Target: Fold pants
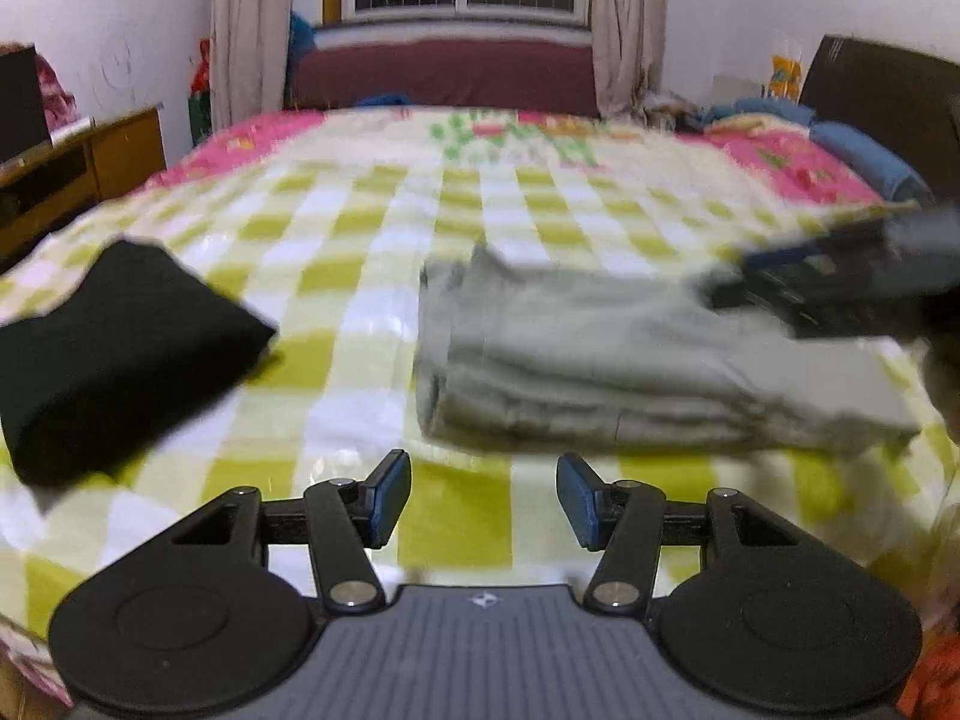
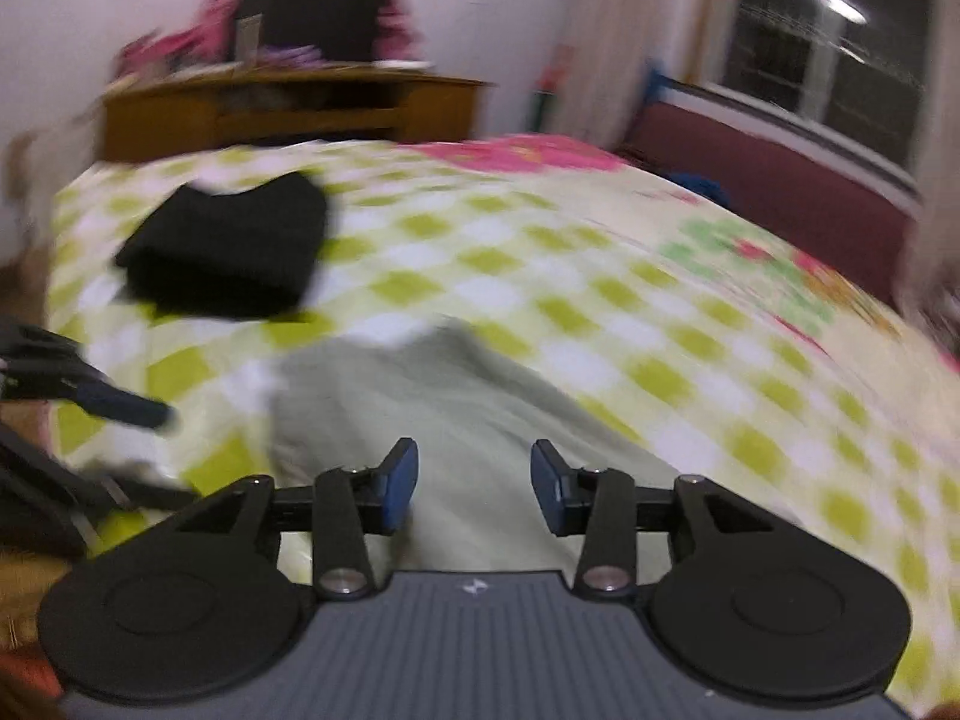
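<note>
The grey pants [image 1: 636, 360] are lying folded in a compact stack on the bed [image 1: 384, 222]; I am holding both the left hand-held gripper [image 1: 483, 501] and the right hand-held gripper [image 2: 474, 483] parted and empty, so the folding is looking finished.

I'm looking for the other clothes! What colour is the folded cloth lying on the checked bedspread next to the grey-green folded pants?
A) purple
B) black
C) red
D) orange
B: the folded black cloth lies flat on the green-and-white checked bedspread, to the left of the grey-green folded pants in the left wrist view, apart from them.
</note>
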`<state>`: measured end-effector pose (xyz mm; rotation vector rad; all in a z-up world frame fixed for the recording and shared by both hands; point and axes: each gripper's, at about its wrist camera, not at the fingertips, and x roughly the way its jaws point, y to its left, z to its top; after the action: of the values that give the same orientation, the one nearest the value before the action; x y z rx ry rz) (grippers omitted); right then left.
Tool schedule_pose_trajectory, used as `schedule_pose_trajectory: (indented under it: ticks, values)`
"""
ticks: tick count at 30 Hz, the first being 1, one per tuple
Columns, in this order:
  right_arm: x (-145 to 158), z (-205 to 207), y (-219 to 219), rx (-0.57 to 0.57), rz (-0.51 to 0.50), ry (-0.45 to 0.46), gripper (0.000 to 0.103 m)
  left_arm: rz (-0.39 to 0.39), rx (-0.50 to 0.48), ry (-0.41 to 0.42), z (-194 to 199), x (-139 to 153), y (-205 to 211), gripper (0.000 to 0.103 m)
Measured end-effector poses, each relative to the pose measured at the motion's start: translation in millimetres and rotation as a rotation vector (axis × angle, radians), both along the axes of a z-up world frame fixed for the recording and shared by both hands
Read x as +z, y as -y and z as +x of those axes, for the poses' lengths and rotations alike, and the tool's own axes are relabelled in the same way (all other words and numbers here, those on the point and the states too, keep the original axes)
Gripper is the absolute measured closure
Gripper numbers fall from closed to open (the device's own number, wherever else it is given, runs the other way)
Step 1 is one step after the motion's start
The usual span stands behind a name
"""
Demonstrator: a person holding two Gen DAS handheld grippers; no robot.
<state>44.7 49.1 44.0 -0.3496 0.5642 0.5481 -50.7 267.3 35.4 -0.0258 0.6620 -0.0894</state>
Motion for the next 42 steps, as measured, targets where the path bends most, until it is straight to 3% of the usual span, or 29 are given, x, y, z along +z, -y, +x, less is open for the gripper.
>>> schedule_pose_trajectory:
  ticks: [4, 7, 10, 12, 14, 17, 22, 23, 24, 28, 32, 37, 42]
  values:
    - [-11, 17, 95, -0.323, 0.012, -0.067, 0.059, -0.013, -0.046, 0.086, 19, 20, 20, 0.031]
    - [-27, 30, 159, -0.494, 0.173, -0.216, 0.058, 0.03, -0.102, 0.093, 46, 20, 50, 0.031]
    - [-50, 38, 194, -0.535, 0.383, -0.363, 0.057, 0.038, -0.174, 0.062, 68, 10, 77, 0.03]
    - [-66, 42, 205, -0.531, 0.441, -0.405, 0.058, 0.064, -0.202, 0.004, 81, -5, 88, 0.03]
    - [-72, 38, 215, -0.52, 0.515, -0.429, 0.058, 0.126, -0.213, -0.11, 91, -29, 97, 0.029]
    - [-71, 33, 231, -0.441, 0.662, -0.524, 0.06, 0.159, -0.212, -0.141, 89, -41, 99, 0.029]
    - [-85, 44, 228, -0.399, 0.691, -0.561, 0.06, 0.188, -0.197, -0.154, 95, -31, 108, 0.028]
    - [-90, 46, 228, -0.412, 0.72, -0.571, 0.074, 0.205, -0.197, -0.155, 96, -30, 112, 0.028]
    - [-93, 49, 226, -0.422, 0.742, -0.59, 0.096, 0.224, -0.198, -0.155, 96, -30, 116, 0.028]
    - [-98, 47, 234, -0.441, 0.815, -0.599, 0.099, 0.276, -0.194, -0.179, 102, -35, 126, 0.028]
    - [-98, 42, 258, -0.468, 0.859, -0.587, 0.1, 0.259, -0.216, -0.205, 102, -30, 140, 0.028]
    - [-89, 22, 303, -0.565, 0.893, -0.522, 0.1, 0.239, -0.327, -0.209, 95, -32, 187, 0.028]
    - [-79, -14, 359, -0.721, 0.839, -0.468, 0.1, 0.201, -0.444, -0.181, 87, -36, 236, 0.028]
